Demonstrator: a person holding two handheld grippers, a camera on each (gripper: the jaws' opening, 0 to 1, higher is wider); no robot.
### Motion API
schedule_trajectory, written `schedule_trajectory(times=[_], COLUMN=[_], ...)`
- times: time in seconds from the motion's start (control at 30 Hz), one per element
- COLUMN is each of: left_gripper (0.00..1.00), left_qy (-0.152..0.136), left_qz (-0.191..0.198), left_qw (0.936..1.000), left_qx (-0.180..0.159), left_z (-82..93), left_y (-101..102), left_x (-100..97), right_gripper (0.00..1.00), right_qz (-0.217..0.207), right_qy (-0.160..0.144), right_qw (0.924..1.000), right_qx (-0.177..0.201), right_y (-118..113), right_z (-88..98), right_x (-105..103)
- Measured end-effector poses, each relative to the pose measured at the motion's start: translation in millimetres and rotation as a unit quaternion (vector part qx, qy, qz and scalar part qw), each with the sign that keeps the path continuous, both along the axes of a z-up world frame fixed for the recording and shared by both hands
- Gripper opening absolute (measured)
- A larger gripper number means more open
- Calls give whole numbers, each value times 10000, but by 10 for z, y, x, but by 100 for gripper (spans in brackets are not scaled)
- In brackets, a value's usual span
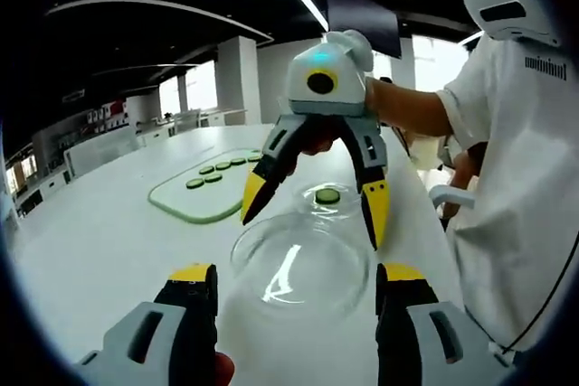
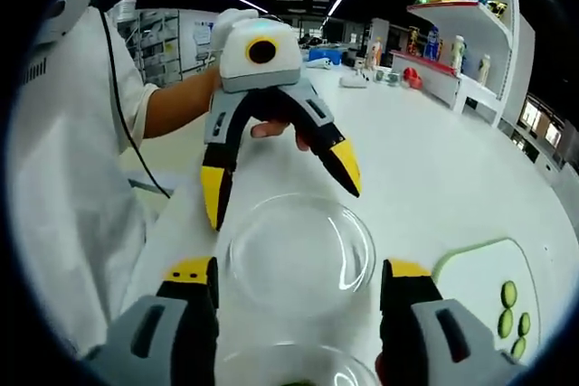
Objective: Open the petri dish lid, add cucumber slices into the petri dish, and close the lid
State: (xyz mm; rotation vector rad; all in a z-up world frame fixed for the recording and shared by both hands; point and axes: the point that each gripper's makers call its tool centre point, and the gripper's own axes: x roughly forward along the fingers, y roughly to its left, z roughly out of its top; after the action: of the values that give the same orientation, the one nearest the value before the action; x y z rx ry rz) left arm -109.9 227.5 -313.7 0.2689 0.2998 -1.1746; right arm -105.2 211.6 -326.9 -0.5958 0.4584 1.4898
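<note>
A clear glass petri dish lid (image 1: 303, 246) lies on the white table (image 1: 109, 241), rim down, between the two grippers. My left gripper (image 1: 297, 270) is open, one jaw on each side of the lid's near edge. Just beyond the lid sits the dish base (image 1: 327, 198) with one cucumber slice (image 1: 327, 195) in it. My right gripper (image 1: 314, 216) faces me, open, its yellow tips straddling the base. In the right gripper view the lid (image 2: 298, 255) lies ahead of the right gripper (image 2: 298, 267), the left gripper (image 2: 282, 196) stands open at the lid's far edge, and the base (image 2: 298, 370) sits at the bottom.
A pale green cutting board (image 1: 185, 201) with several cucumber slices (image 1: 215, 172) lies to the left, and shows at the right as the board (image 2: 475, 282). A person in white (image 1: 516, 196) stands at the table's edge. Shelves with coloured items (image 2: 452, 6) stand far off.
</note>
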Motion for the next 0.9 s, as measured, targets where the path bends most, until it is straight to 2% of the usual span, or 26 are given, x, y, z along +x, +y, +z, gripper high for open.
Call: schedule_trajectory(times=[0.23, 0.9], left_gripper=[71, 70], left_qy=[13, 130], left_qz=[-59, -112], left_qw=[10000, 9998], left_qx=[-40, 111], left_z=[-16, -119], left_y=[-48, -88], left_x=[10, 37], right_gripper=[73, 73], right_qz=[-37, 96], right_qy=[59, 68], right_qw=[10000, 9999], right_qx=[16, -34], right_y=[22, 75], right_z=[-21, -117], right_x=[-5, 35])
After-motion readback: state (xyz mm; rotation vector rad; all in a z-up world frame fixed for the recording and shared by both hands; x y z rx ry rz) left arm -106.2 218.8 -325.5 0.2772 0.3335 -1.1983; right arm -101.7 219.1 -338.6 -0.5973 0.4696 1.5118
